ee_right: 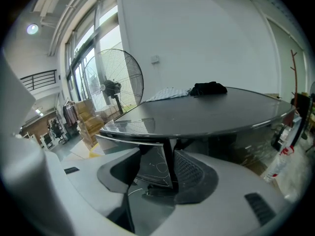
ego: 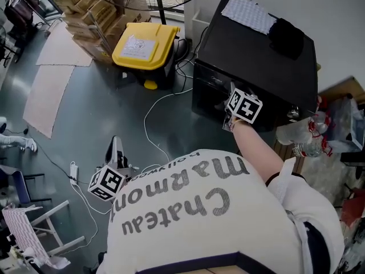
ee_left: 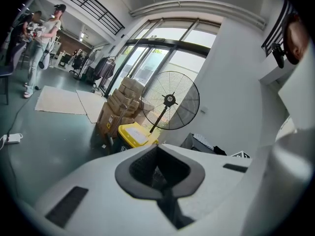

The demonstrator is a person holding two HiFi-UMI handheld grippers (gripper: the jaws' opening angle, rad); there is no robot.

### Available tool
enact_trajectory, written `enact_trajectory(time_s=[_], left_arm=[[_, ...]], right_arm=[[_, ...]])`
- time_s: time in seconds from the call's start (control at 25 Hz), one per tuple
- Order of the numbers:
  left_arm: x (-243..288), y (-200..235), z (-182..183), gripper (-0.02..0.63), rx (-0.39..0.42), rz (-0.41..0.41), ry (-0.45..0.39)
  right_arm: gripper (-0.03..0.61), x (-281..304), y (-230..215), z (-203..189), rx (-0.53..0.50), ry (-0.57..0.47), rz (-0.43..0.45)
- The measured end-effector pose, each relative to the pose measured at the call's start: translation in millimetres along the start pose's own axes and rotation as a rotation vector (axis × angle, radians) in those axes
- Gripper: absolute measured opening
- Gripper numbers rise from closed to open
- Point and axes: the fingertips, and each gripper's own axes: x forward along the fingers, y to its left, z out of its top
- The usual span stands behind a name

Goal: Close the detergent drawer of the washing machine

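**Drawer held out of the machine, push-in not yet done**

The drawer point(ee_right: 147, 166) is seen in the right gripper view standing out from the upper front of the machine point(ee_right: 211, 112), just under its dark top, so it is judged to be open. The right gripper point(ee_right: 158, 157) is set around the drawer's front panel. Its jaws are spread only as far as the panel allows and appear to be pinching it, though contact at the near jaw cannot be made out for certain. In the head view this spot is covered by the marker cube. The left gripper point(ee_left: 160, 173) is held low and well apart from the machine, jaws pressed together on nothing.

Several faults are to be feared. If the push is given off the drawer's line, the drawer may be skewed in its runners and jammed part-way. The glossy panel may be lost from the pinch if the force is applied too sharply. If the jaws are kept around the panel until it seats, they may be caught between the panel and the machine's front.
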Motion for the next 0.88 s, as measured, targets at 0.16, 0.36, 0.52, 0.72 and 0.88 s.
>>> enact_trajectory(time_s=[0.16,0.36,0.52,0.72,0.88], left_arm=[[4.1,0.2,-1.5,0.008,0.001,-0.036,0.019],[1.2,-0.2,1.3,0.008,0.035,-0.084,0.056],[-1.1,3.3,-7.9,0.008,0.044,-0.11,0.095],[-6.8,4.8,-10.6,0.008,0.048,-0.16,0.105],[-15.0,3.0,-7.5,0.008,0.049,-0.173,0.083]], right_arm=[[0.23,-0.3,-1.4,-2.8,0.116,0.005,-0.013],[0.227,-15.2,-4.9,-33.1,0.261,0.078,-0.071],[0.21,-38.5,15.6,-79.7,0.356,0.172,-0.035],[0.093,-71.7,90.3,-120.7,0.546,0.31,0.114],[0.075,-106.1,177.0,-104.7,0.56,0.325,0.462]])
